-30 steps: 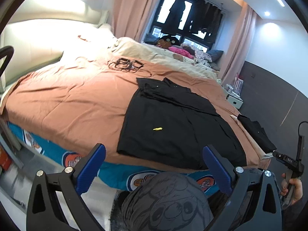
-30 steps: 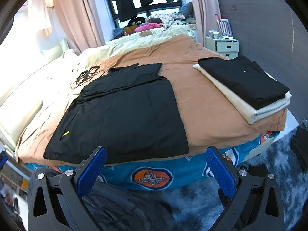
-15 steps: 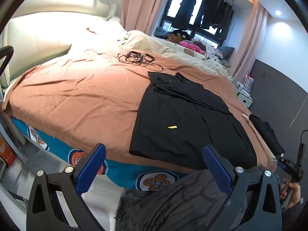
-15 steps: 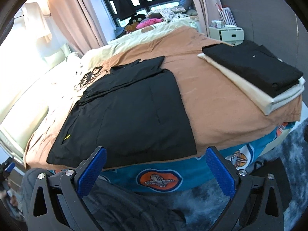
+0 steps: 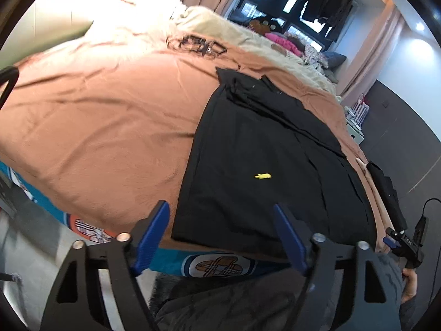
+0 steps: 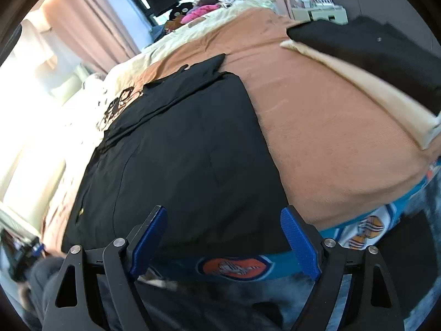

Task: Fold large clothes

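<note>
A large black garment (image 5: 264, 165) with a small yellow mark (image 5: 263, 176) lies spread flat on the brown bedcover (image 5: 110, 127); its top part is folded over at the far end. My left gripper (image 5: 220, 211) hovers over the garment's near left hem, jaws closing, pads not pressing on cloth. My right gripper (image 6: 223, 211) hovers over the same garment (image 6: 187, 160) near its near right corner, jaws also closing, with nothing gripped. In the left wrist view the right gripper (image 5: 397, 241) shows at the far right, held by a hand (image 5: 410, 278).
A folded black garment (image 6: 366, 41) rests on a folded cream one (image 6: 372, 91) at the bed's right edge. Black wire hangers (image 5: 195, 45) lie farther back. A teal sheet with round emblems (image 6: 234, 267) covers the bed's side. A nightstand (image 6: 317, 13) stands at the back.
Both grippers have dropped and moved in toward the near edge of the bed, so the black garment looks larger. Both pairs of jaws have narrowed.
</note>
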The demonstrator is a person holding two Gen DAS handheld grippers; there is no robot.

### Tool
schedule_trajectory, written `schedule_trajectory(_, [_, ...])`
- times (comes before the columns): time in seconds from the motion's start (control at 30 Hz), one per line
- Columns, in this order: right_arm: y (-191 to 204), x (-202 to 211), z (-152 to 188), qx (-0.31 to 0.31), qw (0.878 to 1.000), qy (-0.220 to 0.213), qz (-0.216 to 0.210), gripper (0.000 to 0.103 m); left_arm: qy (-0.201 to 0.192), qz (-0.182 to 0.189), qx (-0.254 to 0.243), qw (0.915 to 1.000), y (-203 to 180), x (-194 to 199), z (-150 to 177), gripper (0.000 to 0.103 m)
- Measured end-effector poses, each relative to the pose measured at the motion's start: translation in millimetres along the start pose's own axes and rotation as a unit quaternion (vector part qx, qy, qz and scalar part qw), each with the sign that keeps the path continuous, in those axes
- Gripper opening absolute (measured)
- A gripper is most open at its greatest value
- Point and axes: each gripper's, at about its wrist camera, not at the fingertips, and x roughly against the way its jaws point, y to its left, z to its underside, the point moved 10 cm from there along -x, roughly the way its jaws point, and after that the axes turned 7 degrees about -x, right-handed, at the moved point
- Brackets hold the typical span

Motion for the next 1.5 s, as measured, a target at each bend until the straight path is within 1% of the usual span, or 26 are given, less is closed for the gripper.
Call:
schedule_trajectory(0.07, [-6.4, -13.9, -5.3, -0.008, 1.0, 0.007, 0.004, 0.086, 0.01, 0.007, 0.01, 0.9999, 5.8, -16.5, -2.3, 0.065])
schedule_trajectory(0.2, [-13.1, -33.8, -13.1, -0.012, 1.0, 0.015, 0.014, 0.085, 0.024, 0.017, 0.026, 0.9992, 18.3, -42.6, -4.5, 0.061])
schedule_trajectory(0.27, [-14.6, -43.2, -16.7, -0.01, 1.0, 0.018, 0.022, 0.082, 0.035, 0.025, 0.038, 0.9984, 25.4, -56.1, -4.4, 0.053])
schedule_trajectory(0.37, [-17.8, -57.6, -22.3, -0.01, 0.999, 0.028, 0.028, 0.076, 0.046, 0.024, 0.051, 0.9973, 35.1, -72.2, -7.2, 0.053])
schedule_trajectory(0.47, [-17.6, -66.6, -31.0, -0.009, 0.999, 0.024, 0.031, 0.076, 0.057, 0.026, 0.046, 0.997, 39.2, -83.4, -11.1, 0.052])
schedule_trajectory(0.5, [-17.0, -68.7, -33.5, -0.009, 0.999, 0.023, 0.03, 0.075, 0.063, 0.027, 0.045, 0.9966, 40.1, -87.3, -10.6, 0.052])
schedule_trajectory(0.53, [-16.5, -71.2, -36.5, -0.009, 0.999, 0.022, 0.03, 0.074, 0.067, 0.029, 0.047, 0.9962, 40.2, -90.0, -9.9, 0.048])
schedule_trajectory(0.6, [-18.5, -76.1, -41.2, -0.011, 0.999, 0.023, 0.03, 0.068, 0.07, 0.037, 0.055, 0.9953, 40.7, -91.1, -8.1, 0.047])
schedule_trajectory(0.63, [-20.6, -76.8, -42.8, -0.013, 0.999, 0.023, 0.034, 0.064, 0.071, 0.043, 0.056, 0.995, 40.0, -89.7, -6.4, 0.047])
schedule_trajectory(0.73, [-24.5, -74.1, -44.4, -0.012, 0.999, 0.023, 0.026, 0.058, 0.079, 0.079, 0.073, 0.9911, 35.2, -82.9, 4.5, 0.047])
schedule_trajectory(0.8, [-29.9, -70.3, -42.1, -0.013, 0.999, 0.025, 0.02, 0.056, 0.089, 0.109, 0.08, 0.9869, 28.0, -78.7, 14.4, 0.047])
schedule_trajectory(0.83, [-33.3, -68.1, -40.3, -0.015, 0.999, 0.026, 0.016, 0.054, 0.093, 0.118, 0.08, 0.9855, 24.4, -75.6, 18.0, 0.047])
schedule_trajectory(0.87, [-35.7, -63.8, -37.1, -0.018, 1.0, 0.024, 0.007, 0.054, 0.095, 0.125, 0.079, 0.9845, 21.7, -73.3, 20.4, 0.047])
schedule_trajectory(0.9, [-36.3, -61.0, -34.3, -0.021, 0.999, 0.024, -0.003, 0.054, 0.098, 0.139, 0.083, 0.9819, 17.6, -70.6, 22.7, 0.047])
schedule_trajectory(0.93, [-35.8, -58.9, -30.0, -0.025, 0.999, 0.027, -0.016, 0.054, 0.1, 0.155, 0.089, 0.9787, 14.2, -70.3, 23.4, 0.047])
schedule_trajectory(0.97, [-33.3, -56.2, -23.1, -0.031, 0.998, 0.032, -0.039, 0.054, 0.103, 0.177, 0.098, 0.9738, 9.0, -69.4, 24.7, 0.047])
schedule_trajectory(1.0, [-30.5, -52.8, -18.1, -0.034, 0.997, 0.033, -0.057, 0.054, 0.102, 0.185, 0.099, 0.9725, 5.9, -68.7, 25.0, 0.047])
schedule_trajectory(1.07, [-28.1, -45.8, -11.3, -0.043, 0.995, 0.03, -0.088, 0.054, 0.098, 0.182, 0.096, 0.9737, 4.6, -68.9, 25.4, 0.047])
schedule_trajectory(1.17, [-29.9, -36.5, -4.6, -0.073, 0.986, 0.032, -0.145, 0.054, 0.076, 0.218, 0.123, 0.9651, -0.2, -64.6, 18.4, 0.047])
schedule_trajectory(1.3, [-30.2, -26.3, 7.0, -0.091, 0.973, 0.042, -0.207, 0.054, 0.057, 0.215, 0.133, 0.9658, 2.4, -61.0, 9.4, 0.047])
schedule_trajectory(1.4, [-34.6, -31.8, 19.4, -0.102, 0.97, 0.054, -0.213, 0.054, 0.057, 0.21, 0.14, 0.9659, 6.0, -66.8, 7.7, 0.047])
schedule_trajectory(1.5, [-34.5, -44.9, 28.8, -0.116, 0.967, 0.068, -0.215, 0.054, 0.07, 0.194, 0.148, 0.9673, 7.6, -80.6, 10.4, 0.047])
